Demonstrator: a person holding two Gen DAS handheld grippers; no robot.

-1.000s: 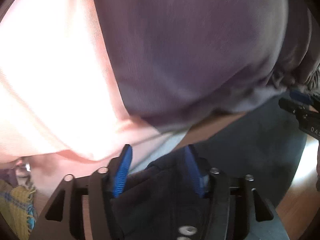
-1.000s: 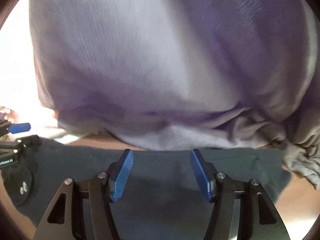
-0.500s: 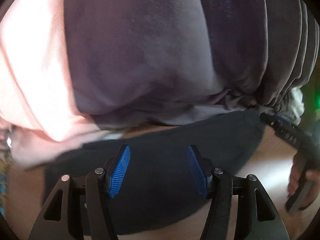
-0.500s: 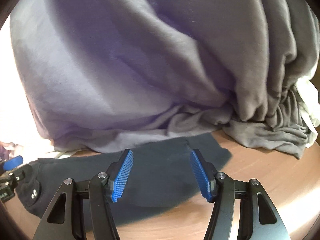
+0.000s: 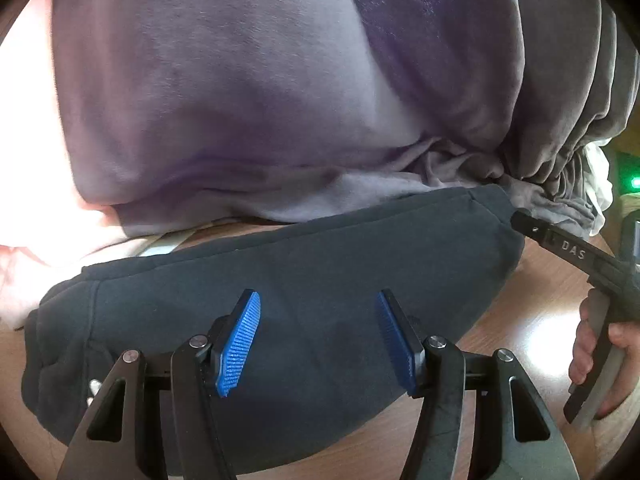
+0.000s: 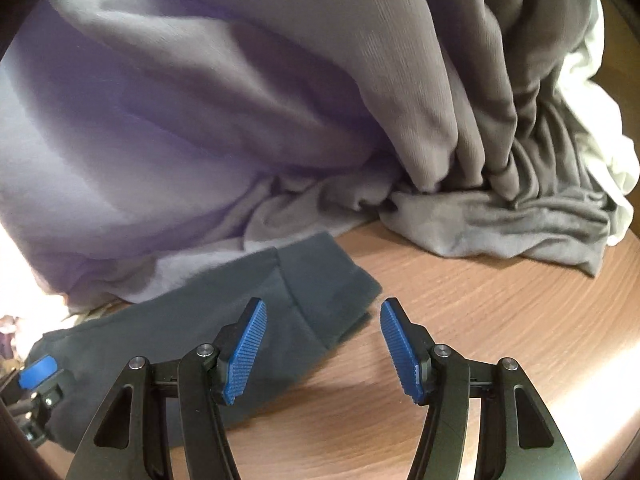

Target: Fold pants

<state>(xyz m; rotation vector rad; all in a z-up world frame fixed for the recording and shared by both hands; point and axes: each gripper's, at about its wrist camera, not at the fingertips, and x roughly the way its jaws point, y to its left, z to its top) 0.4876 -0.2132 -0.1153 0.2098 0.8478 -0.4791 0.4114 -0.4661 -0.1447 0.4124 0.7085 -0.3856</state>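
Note:
The dark grey pants point(image 5: 320, 280) lie folded flat on the wooden table point(image 6: 500, 320), also seen in the right wrist view point(image 6: 240, 320). My left gripper point(image 5: 318, 340) is open and empty, hovering over the middle of the pants. My right gripper point(image 6: 322, 348) is open and empty above the pants' right end, where the cuff edge lies. The right gripper's body point(image 5: 580, 256) shows at the right of the left wrist view, held by a hand. The left gripper's blue-tipped finger point(image 6: 38, 372) shows at the left edge of the right wrist view.
A big heap of lilac and grey clothes point(image 5: 280, 100) rises just behind the pants, also filling the right wrist view point(image 6: 240, 100). A pink garment point(image 5: 24, 160) lies at the left. A pale cloth point(image 6: 592, 128) lies at the far right.
Both grippers have pulled back and up from the pants. The left gripper, which had dark fabric between its fingers a second ago, has let go. The pants now lie flat.

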